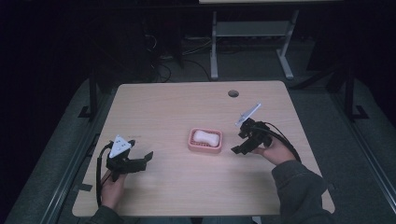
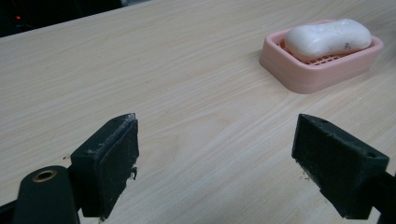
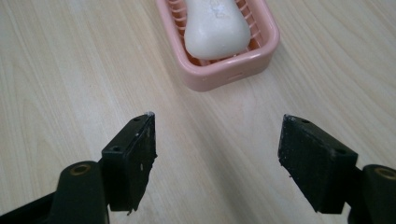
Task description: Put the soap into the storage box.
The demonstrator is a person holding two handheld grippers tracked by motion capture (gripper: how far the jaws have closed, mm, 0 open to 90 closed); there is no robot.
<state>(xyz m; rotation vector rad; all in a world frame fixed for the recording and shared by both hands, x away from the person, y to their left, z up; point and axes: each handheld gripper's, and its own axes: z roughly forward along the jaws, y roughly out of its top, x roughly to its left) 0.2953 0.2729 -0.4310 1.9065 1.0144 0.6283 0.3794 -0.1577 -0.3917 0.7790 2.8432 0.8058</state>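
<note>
Soap: the white soap bar (image 1: 206,136) lies lengthwise in the pink soap dish (image 1: 193,144), near the middle of the wooden table (image 1: 177,186), between your 2 grippers, so either hand could reach it.
Dish: slatted bottom and a raised rim; judged, that keeps the bar from sliding off and lets it drain.
Right gripper: your right gripper (image 3: 217,158) points at the near short end of the dish, jaws spread wide with nothing between them, only bare table. Judged, you hold it open to take the bar or the dish.
Left gripper: your left gripper (image 2: 215,154) sits low over the table, well apart from the dish, jaws wide and empty; it looks parked as the waiting hand.
Approach: the bar's waist is narrower than its ends, so that looks like the easier place to pinch.
Writing: a faint embossed mark shows on the top of the bar in the right gripper view; too blurred to read. No label shows on the dish.
</note>
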